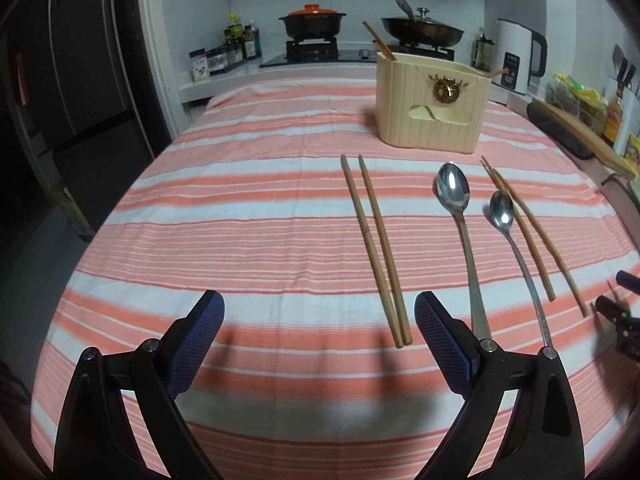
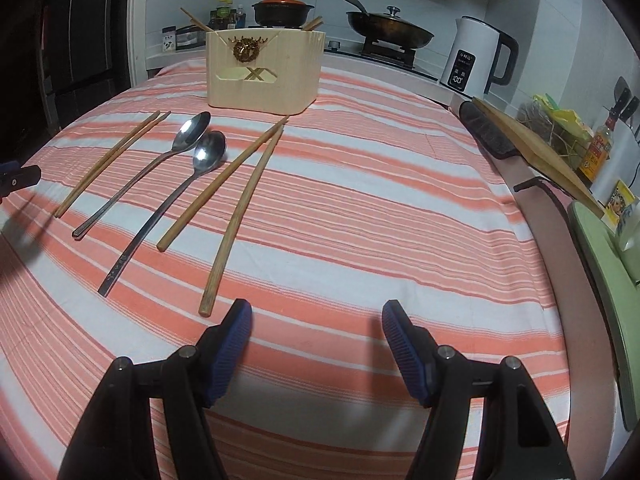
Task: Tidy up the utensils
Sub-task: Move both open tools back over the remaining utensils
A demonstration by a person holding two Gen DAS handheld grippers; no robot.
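Observation:
A cream utensil holder (image 1: 432, 106) (image 2: 262, 74) stands at the far side of the striped cloth, with chopsticks sticking out of it. On the cloth lie a left pair of chopsticks (image 1: 376, 252) (image 2: 108, 162), a large spoon (image 1: 460, 220) (image 2: 160, 160), a small spoon (image 1: 516, 248) (image 2: 180, 196) and a right pair of chopsticks (image 1: 532, 232) (image 2: 236, 200). My left gripper (image 1: 320, 308) is open and empty, just short of the left pair's near ends. My right gripper (image 2: 316, 316) is open and empty, right of the right pair's near end.
A stove with a lidded pot (image 1: 312, 22) and a pan (image 2: 390, 30) stands behind the table. A white kettle (image 2: 476, 60), a wooden board (image 2: 532, 148) and bottles (image 2: 600, 148) line the right side. A dark fridge (image 1: 80, 80) is at left.

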